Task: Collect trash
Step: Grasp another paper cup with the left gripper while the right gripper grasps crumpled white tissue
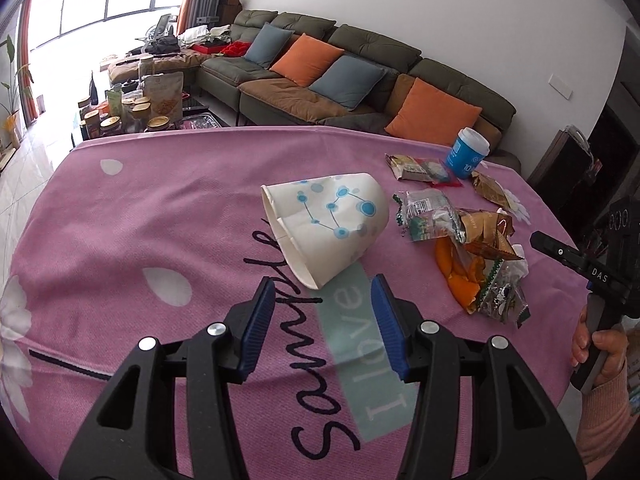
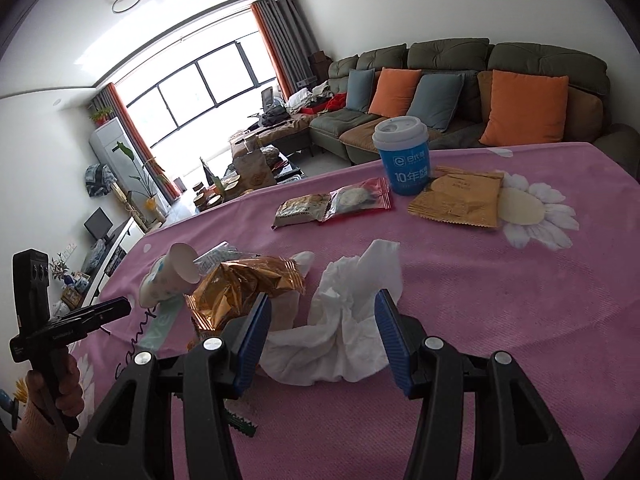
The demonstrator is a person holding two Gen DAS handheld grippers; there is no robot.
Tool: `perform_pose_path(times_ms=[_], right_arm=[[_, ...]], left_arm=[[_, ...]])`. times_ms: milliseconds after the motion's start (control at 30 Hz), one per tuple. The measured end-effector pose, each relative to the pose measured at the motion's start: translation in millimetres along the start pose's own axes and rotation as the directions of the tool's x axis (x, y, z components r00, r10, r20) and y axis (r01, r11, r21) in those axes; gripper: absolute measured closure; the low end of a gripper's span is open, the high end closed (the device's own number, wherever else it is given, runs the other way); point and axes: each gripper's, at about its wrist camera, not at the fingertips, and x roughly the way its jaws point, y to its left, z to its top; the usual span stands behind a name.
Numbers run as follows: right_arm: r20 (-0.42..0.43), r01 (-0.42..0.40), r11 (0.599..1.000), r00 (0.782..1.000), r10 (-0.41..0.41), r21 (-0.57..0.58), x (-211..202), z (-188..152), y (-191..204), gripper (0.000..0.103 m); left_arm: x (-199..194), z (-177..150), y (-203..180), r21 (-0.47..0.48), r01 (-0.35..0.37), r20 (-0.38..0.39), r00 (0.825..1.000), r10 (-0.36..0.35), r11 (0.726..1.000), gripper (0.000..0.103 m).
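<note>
A pink cloth covers the table, and the trash is scattered over its far half. In the left wrist view the left gripper is seen with its jaws apart and nothing between them; a tipped paper cup lies just beyond the tips at twelve o'clock, rim toward eleven. At about two o'clock from it a heap of crumpled wrappers and orange peel is piled.

In the right wrist view the right gripper is likewise released, its pads standing either side of a crumpled white tissue without pressing on it. A gold foil wrapper sits at ten o'clock, touching the left pad's edge. Farther off, at one o'clock, a blue lidded cup stands upright, with flat snack packets at twelve and a tan packet at two.

Several slips are judged likely. The paper cup may be rolled away or crushed if it is pinched across its curved wall. The tissue may be gathered only in part, so that a loose tail is left behind. The foil wrapper may be snagged together with the tissue. The cloth itself may be caught and dragged if the pads are lowered too far, which could topple the blue cup.
</note>
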Motion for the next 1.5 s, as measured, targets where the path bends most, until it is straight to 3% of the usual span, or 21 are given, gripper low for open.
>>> perform_pose_path(times_ms=[333, 433, 567, 800, 1000, 1167, 1267, 1500], right_arm=[[-0.031, 0.009, 1.0, 0.999, -0.009, -0.011, 5, -1, -3, 0.045], [-0.045, 0.007, 1.0, 0.999, -0.007, -0.012, 9, -2, -3, 0.044], [-0.069, 0.013, 1.0, 0.997, -0.014, -0.021, 14, -4, -1, 0.044], [-0.104, 0.032, 0.999, 0.994, -0.033, -0.015, 18, -5, -3, 0.046], [-0.144, 0.052, 0.999, 0.988, -0.05, 0.007, 25, -7, -10, 0.065], [-0.143, 0.046, 0.999, 0.989, -0.043, 0.015, 23, -8, -12, 0.096], [-0.123, 0.044, 0.999, 0.992, -0.042, 0.013, 18, -9, -11, 0.101], [-0.085, 0.022, 1.0, 0.996, -0.02, 0.017, 3, -9, -5, 0.1]], left_arm=[[29, 12, -5, 0.019, 0.011, -0.037, 0.999, -0.011, 1.0, 0.056], [37, 14, -5, 0.013, 0.027, -0.053, 0.998, -0.027, 1.0, 0.062], [45, 16, -3, -0.005, 0.051, -0.066, 0.997, -0.051, 0.999, 0.077], [47, 13, -6, -0.003, 0.051, -0.053, 0.997, -0.051, 0.999, 0.087], [31, 8, -8, 0.006, 0.031, -0.017, 0.999, -0.031, 1.0, 0.094], [12, 1, -5, -0.004, 0.017, 0.011, 1.0, -0.017, 1.0, 0.096], [-2, -4, -2, -0.01, 0.008, 0.028, 1.0, -0.007, 1.0, 0.1], [-35, -16, 5, -0.011, 0.006, 0.065, 0.998, -0.005, 1.0, 0.1]])
